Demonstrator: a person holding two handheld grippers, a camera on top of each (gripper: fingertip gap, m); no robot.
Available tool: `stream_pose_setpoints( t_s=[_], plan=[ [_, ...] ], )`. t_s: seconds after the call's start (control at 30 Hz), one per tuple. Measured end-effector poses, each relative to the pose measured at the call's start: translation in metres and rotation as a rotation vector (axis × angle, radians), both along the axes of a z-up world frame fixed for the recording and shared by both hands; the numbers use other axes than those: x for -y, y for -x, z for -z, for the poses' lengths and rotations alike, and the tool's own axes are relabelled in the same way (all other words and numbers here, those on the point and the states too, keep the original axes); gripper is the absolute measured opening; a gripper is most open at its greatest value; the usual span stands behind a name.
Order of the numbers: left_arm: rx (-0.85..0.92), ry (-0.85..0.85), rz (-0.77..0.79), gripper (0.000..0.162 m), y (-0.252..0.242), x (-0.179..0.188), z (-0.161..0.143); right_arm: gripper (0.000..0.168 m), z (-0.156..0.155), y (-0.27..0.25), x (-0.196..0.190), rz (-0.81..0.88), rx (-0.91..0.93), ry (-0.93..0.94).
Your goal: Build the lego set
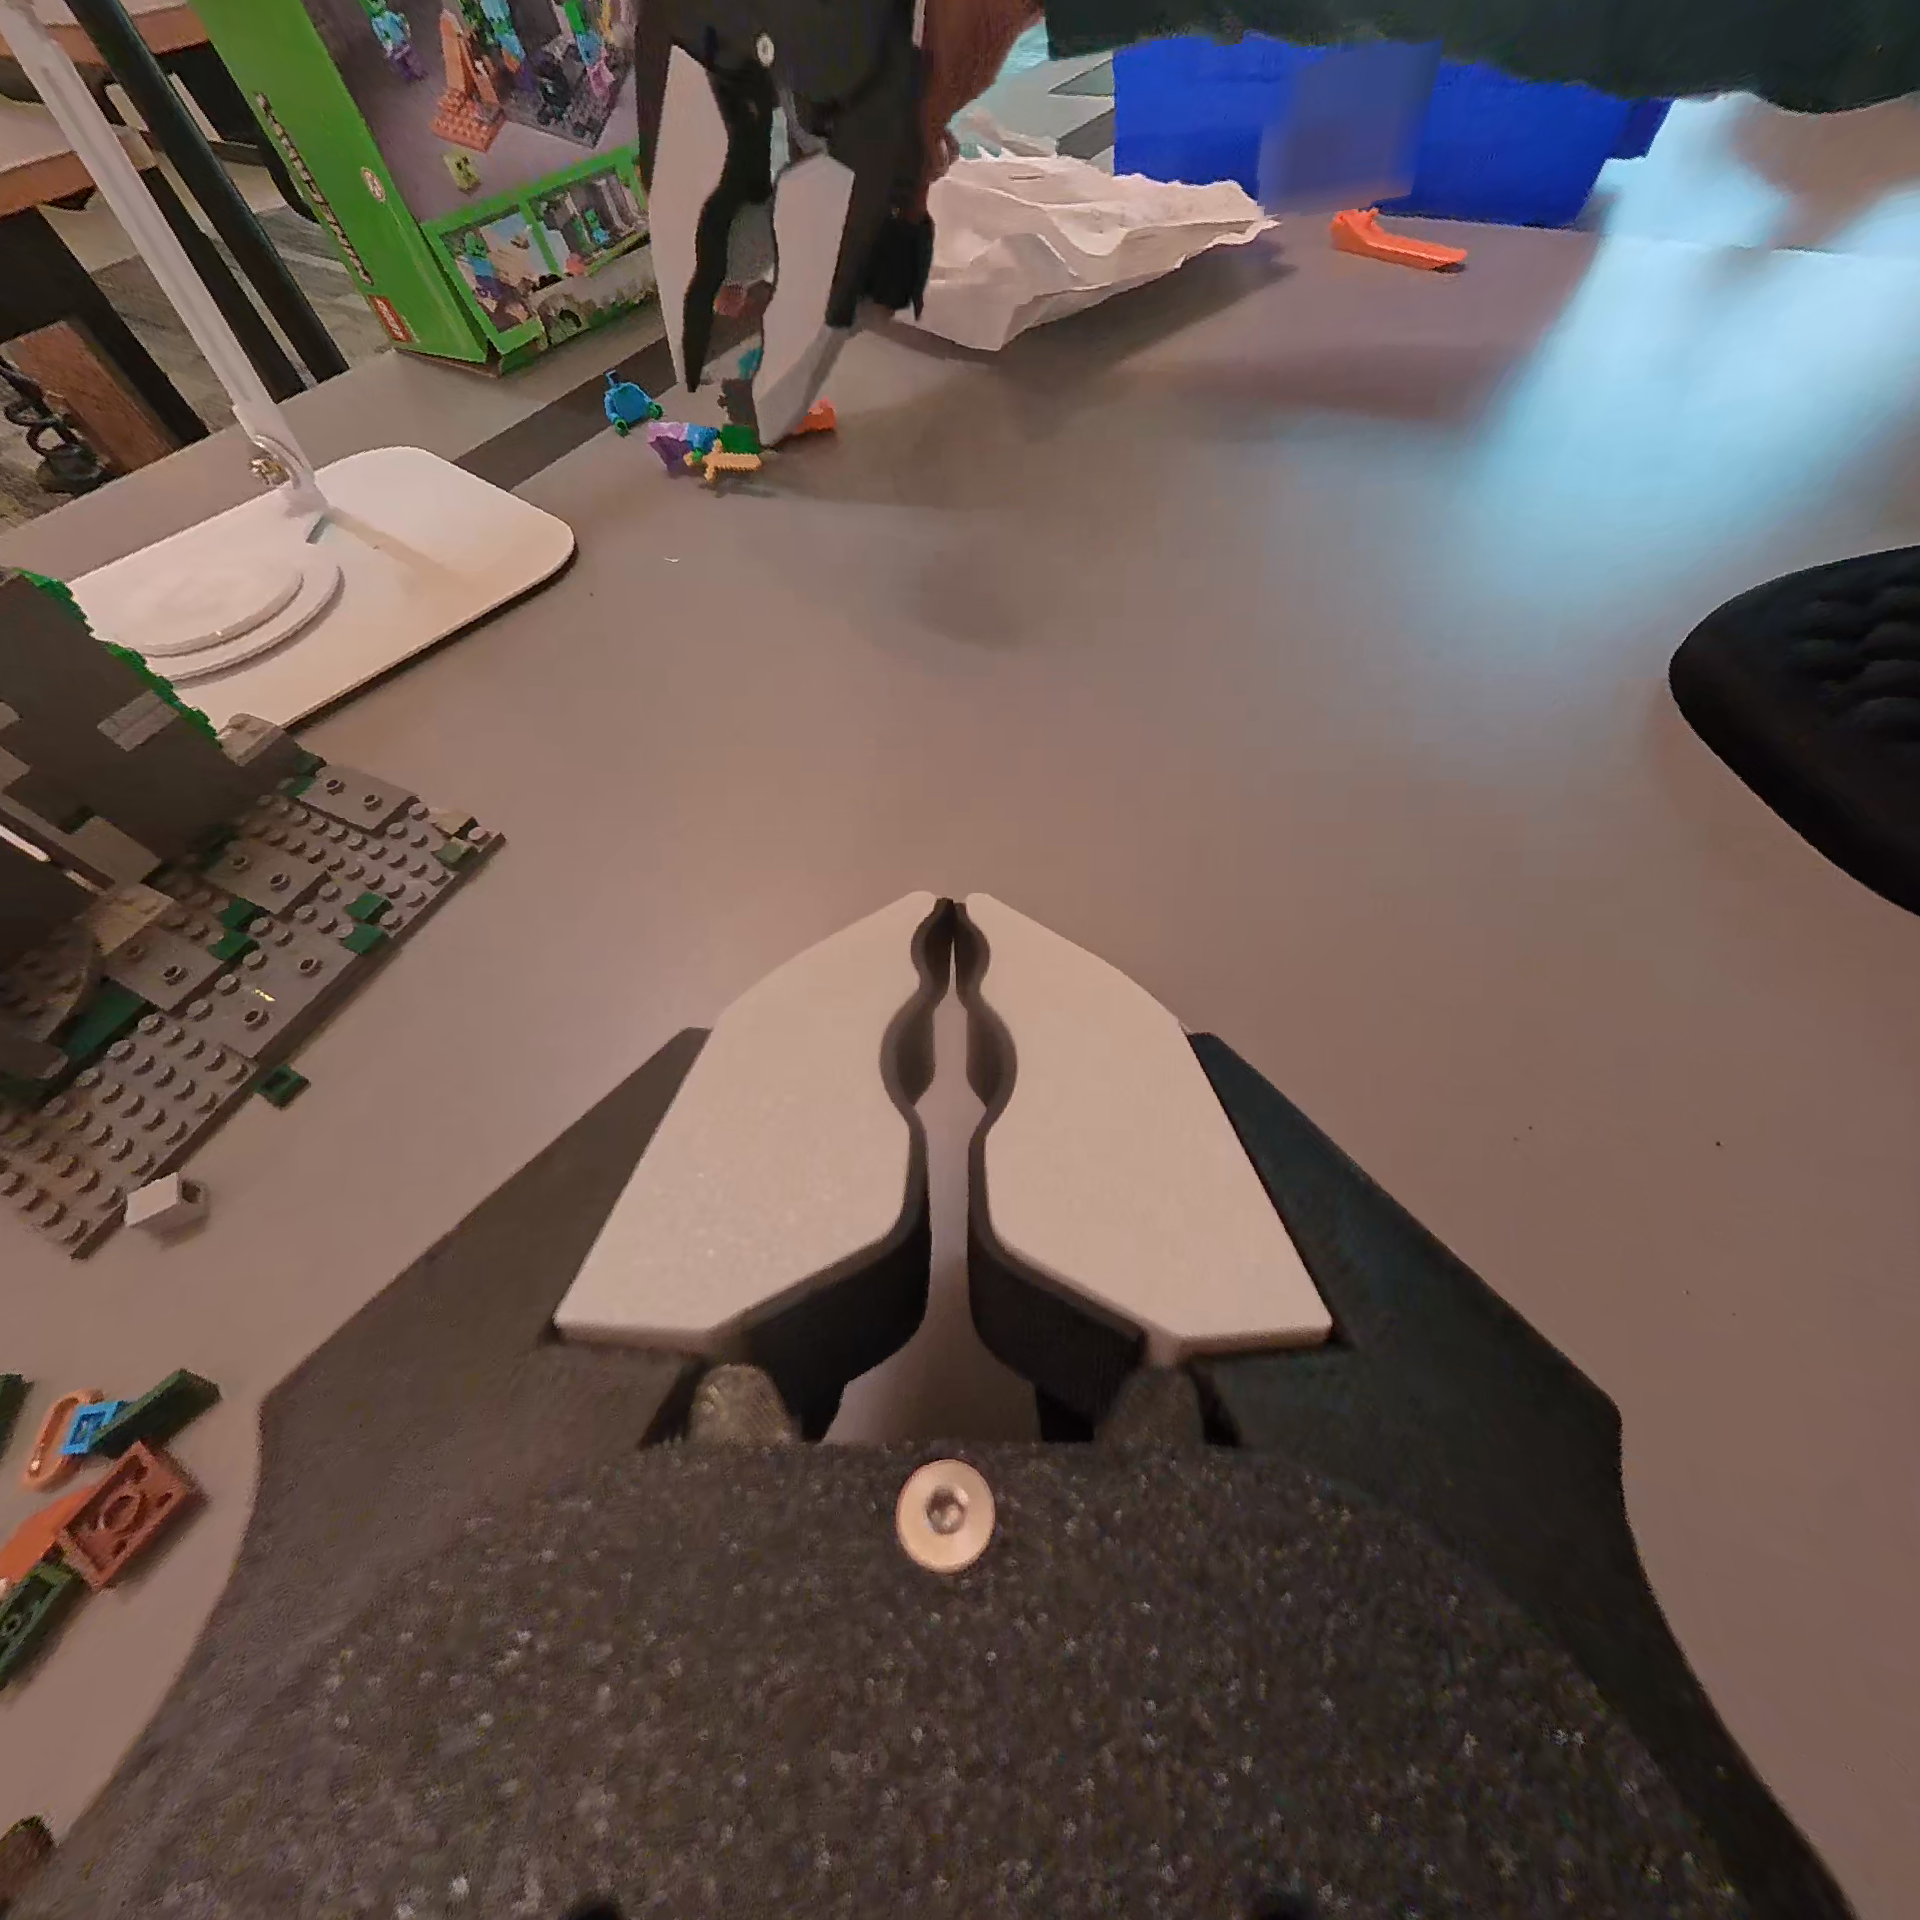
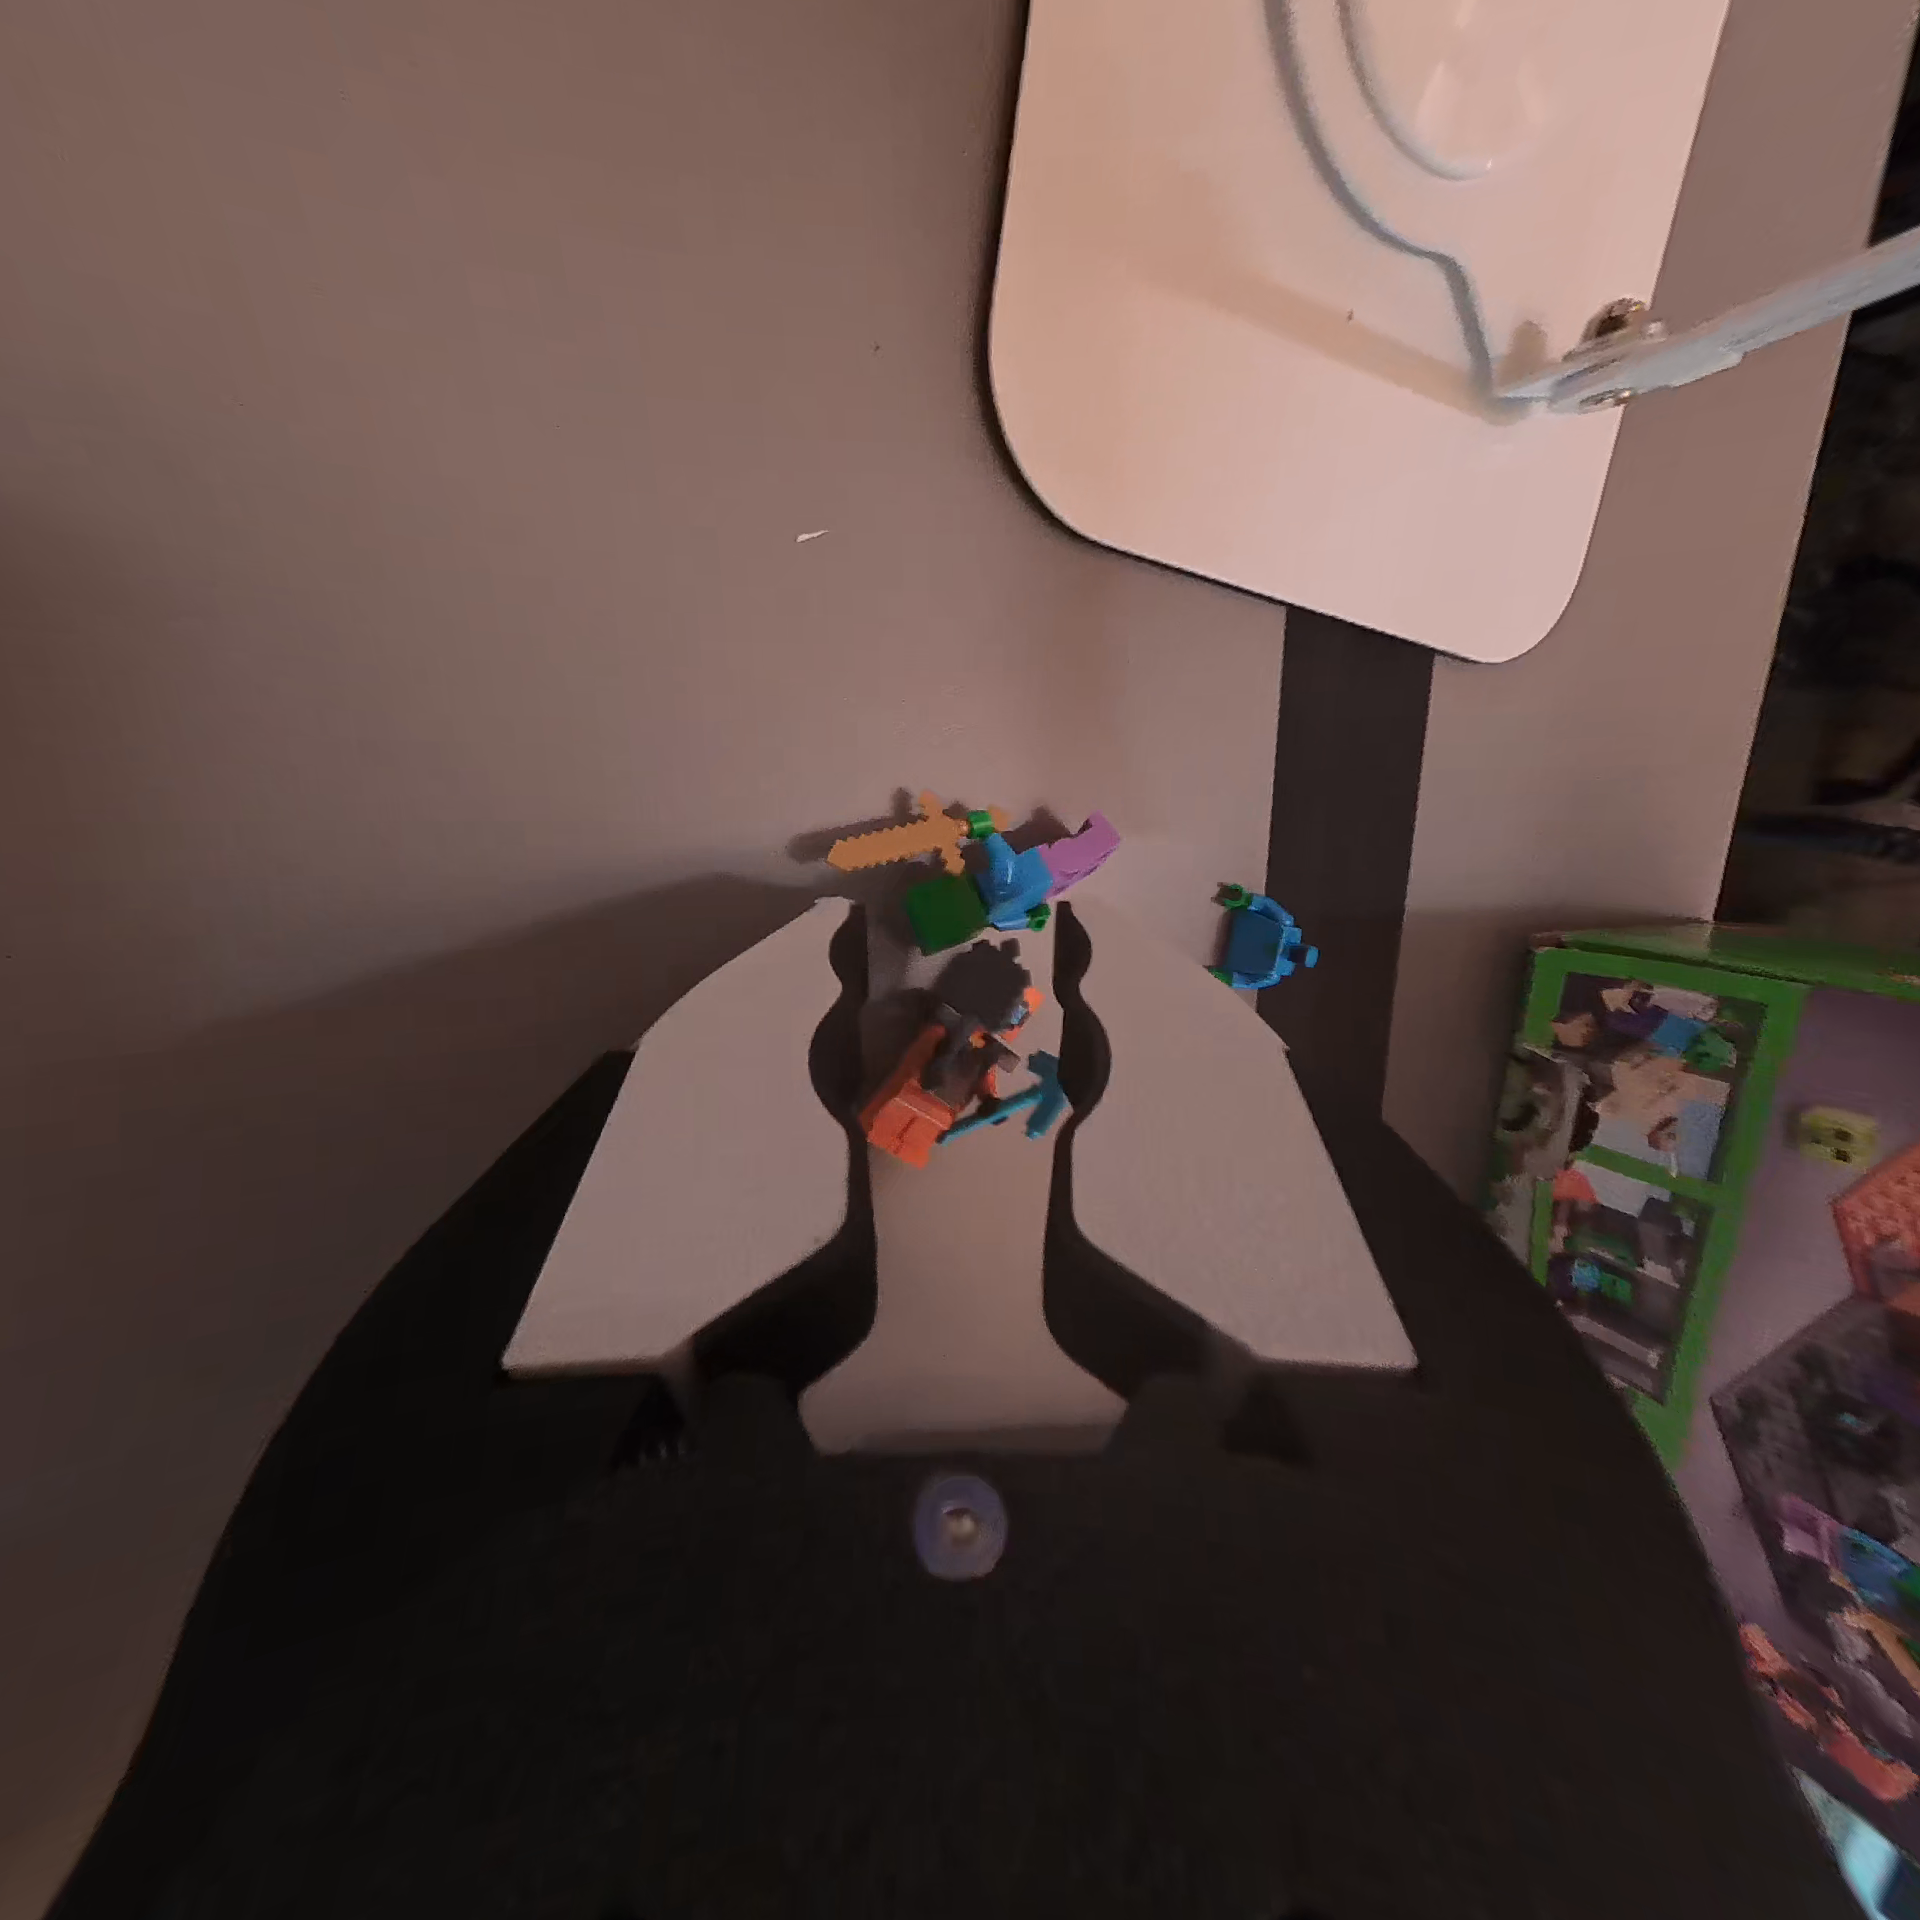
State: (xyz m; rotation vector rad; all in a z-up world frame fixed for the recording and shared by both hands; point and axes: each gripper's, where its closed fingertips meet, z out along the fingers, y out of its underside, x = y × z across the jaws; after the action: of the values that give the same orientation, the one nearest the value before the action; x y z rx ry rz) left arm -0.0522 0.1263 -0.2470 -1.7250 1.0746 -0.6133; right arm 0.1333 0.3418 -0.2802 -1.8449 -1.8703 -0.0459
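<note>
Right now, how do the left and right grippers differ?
The left gripper has its jaws shut and empty; the right gripper has them open around an orange figure. The left sits over bare table beside the grey build; the right points down at the figures by the box. Both have pale grey fingers on black bodies.

From my left camera, the half-built lego model (image 1: 187, 935) sits on the table (image 1: 1143, 779) to my left, the stand base (image 1: 343, 561) behind it, the set's box (image 1: 457, 177) farther back, loose figures (image 1: 717, 442) just right of the box, crumpled paper (image 1: 1060, 249) beyond them.
</note>
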Motion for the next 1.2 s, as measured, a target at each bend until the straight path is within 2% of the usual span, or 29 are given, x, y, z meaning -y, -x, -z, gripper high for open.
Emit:
stream_pose_setpoints(
  t_s=[0.07, 0.2, 0.37, 0.53, 0.63, 0.73, 0.83, 0.93, 1.03, 1.2],
  plan=[
    [-0.004, -0.001, 0.005, 0.0, -0.001, 0.001, 0.001, 0.038, 0.007, -0.001, -0.003, 0.02, 0.029, -0.031],
    [-0.004, -0.003, 0.004, 0.0, -0.001, 0.001, 0.0, 0.034, 0.011, 0.0, -0.01, 0.086, 0.004, 0.006],
    [0.0, 0.0, 0.001, 0.0, 0.0, 0.0, 0.0, 0.017, 0.014, -0.001, -0.018, 0.121, 0.011, 0.056],
    [0.0, -0.004, -0.006, 0.0, 0.001, -0.001, 0.0, 0.016, -0.004, 0.013, -0.009, 0.049, -0.019, 0.06],
    [-0.003, -0.025, -0.034, 0.0, 0.004, -0.005, -0.002, 0.016, -0.023, 0.035, 0.031, -0.071, -0.052, 0.151],
    [-0.037, -0.061, -0.046, 0.011, 0.004, -0.008, -0.002, 0.016, -0.039, 0.062, 0.102, -0.233, -0.072, 0.352],
    [-0.057, -0.086, 0.009, 0.02, -0.007, -0.003, -0.006, 0.016, -0.051, 0.088, 0.172, -0.403, -0.065, 0.506],
    [-0.105, -0.164, 0.1, 0.023, -0.023, 0.01, -0.012, 0.016, -0.059, 0.11, 0.225, -0.538, -0.026, 0.571],
    [-0.181, -0.217, 0.165, 0.026, -0.035, 0.025, -0.011, 0.016, -0.061, 0.122, 0.257, -0.63, 0.058, 0.571],
    [-0.23, -0.199, 0.286, 0.02, -0.044, 0.053, -0.003, 0.016, -0.064, 0.134, 0.281, -0.702, 0.158, 0.548]
  ],
)
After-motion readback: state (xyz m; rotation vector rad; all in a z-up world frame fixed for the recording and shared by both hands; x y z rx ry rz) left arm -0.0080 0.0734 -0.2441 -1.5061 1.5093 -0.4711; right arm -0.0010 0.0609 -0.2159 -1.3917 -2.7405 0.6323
